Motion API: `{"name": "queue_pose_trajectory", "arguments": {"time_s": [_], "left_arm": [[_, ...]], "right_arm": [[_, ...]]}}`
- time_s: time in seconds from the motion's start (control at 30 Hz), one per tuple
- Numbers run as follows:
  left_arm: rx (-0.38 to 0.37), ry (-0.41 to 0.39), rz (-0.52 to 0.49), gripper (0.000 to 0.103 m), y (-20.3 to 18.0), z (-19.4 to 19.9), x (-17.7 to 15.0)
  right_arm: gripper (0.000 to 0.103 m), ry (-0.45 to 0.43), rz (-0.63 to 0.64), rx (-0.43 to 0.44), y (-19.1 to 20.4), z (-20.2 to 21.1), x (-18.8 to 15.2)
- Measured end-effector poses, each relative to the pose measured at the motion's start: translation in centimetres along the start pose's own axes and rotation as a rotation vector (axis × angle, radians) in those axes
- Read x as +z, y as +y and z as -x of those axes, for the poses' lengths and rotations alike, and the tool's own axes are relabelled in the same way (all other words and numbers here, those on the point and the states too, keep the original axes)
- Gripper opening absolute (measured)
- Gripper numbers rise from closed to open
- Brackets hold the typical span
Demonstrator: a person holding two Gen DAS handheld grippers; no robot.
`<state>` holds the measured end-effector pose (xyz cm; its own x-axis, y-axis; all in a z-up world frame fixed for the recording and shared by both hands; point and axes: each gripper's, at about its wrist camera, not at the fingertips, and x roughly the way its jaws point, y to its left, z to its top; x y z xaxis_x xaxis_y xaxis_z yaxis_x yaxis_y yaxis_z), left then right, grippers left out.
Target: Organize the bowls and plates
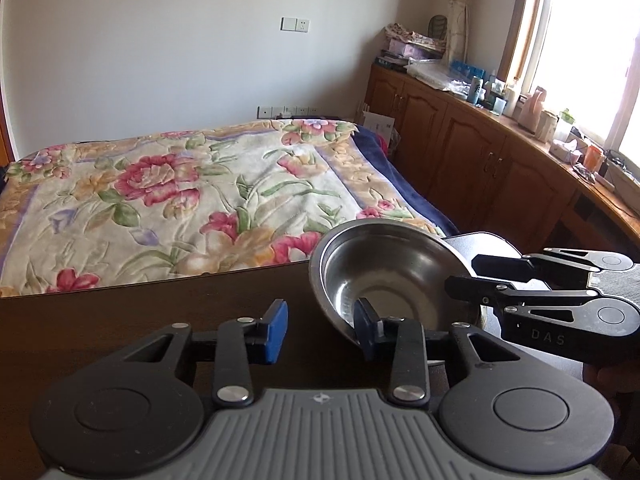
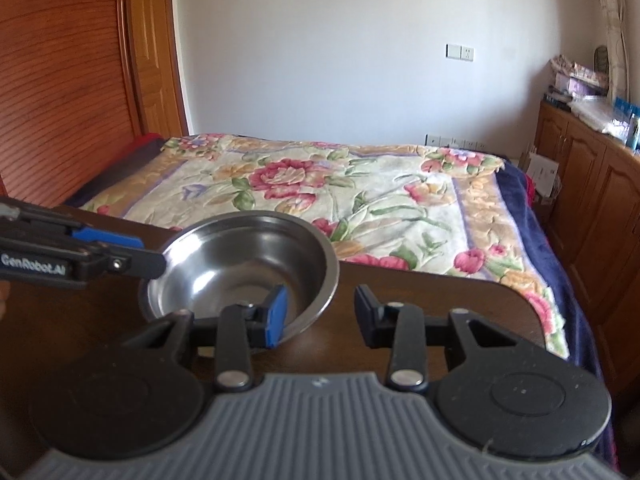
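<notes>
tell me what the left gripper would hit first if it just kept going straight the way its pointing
Probably nothing on the table at first: between the open fingers of the left gripper lies bare wooden table, with the steel bowl off to its right side. Beyond the table edge lies the floral bedspread. Depth is unclear.

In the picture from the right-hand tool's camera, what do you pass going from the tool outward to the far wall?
Right gripper → steel bowl → far edge of the brown table → bed with the flowered blanket → white wall with a switch plate.
</notes>
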<state>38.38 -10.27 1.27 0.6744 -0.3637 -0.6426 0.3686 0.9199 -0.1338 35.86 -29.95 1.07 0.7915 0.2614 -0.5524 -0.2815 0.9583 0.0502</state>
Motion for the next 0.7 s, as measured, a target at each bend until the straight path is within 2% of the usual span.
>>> {"name": "queue_pose_trajectory", "arguments": {"time_s": [0.13,0.2,0.5,0.7], "left_arm": [[-0.019,0.011,0.004,0.031,-0.3,-0.4,-0.1],[-0.028,0.022,0.010,0.023,-0.3,-0.6,-0.1],[-0.020,0.053,0.011,0.019,-0.3,-1.2,-0.7],[-0.024,0.052,0.026,0.013,-0.5,0.2,-0.7]], "right_arm": [[0.030,0.020,-0.042,0.038,0.1,-0.5,-0.1],[0.028,0.019,-0.040,0.041,0.3,-0.5,-0.1],[0.023,0.037,-0.036,0.050,1.0,-0.7,-0.5],[0.013,0.018,-0.061,0.059,0.5,0.6,0.0]]}}
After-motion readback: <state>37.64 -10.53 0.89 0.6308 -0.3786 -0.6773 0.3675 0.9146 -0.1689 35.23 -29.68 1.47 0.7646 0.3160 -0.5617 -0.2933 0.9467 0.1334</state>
